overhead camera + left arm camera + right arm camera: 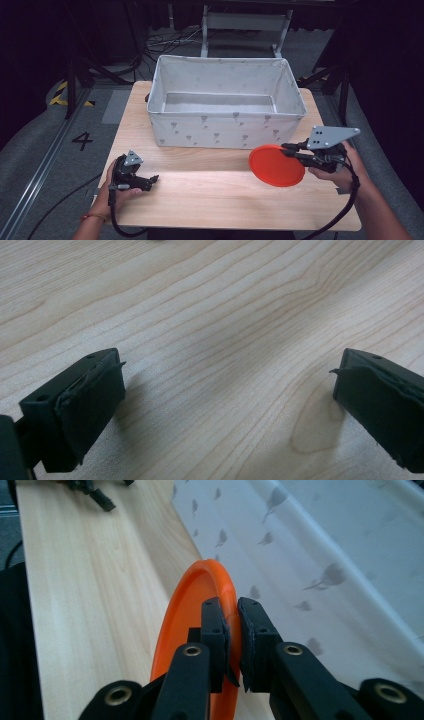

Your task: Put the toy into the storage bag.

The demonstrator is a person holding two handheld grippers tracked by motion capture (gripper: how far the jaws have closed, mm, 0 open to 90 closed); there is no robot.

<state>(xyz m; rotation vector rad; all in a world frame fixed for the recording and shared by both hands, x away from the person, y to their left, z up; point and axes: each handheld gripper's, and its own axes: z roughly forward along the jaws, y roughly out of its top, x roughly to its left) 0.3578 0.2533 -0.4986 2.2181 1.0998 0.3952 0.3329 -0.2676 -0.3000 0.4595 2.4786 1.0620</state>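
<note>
Right claw [234,630] pinches orange plate [192,610] rim, beside fabric bin [227,131]

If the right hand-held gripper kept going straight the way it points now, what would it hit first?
Probably the fabric bin's front wall, just beyond the orange plate clamped in the right hand-held gripper; depth is hard to judge.

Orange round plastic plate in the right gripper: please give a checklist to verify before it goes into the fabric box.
1. Right gripper shut on orange round plastic plate rim: ok.
2. Plate lifted off the light wooden table: cannot tell.
3. White fabric box with grey print empty: ok.
4. Plate above the box wall: not ok.
5. Left gripper open, apart from the plate: ok.
</note>
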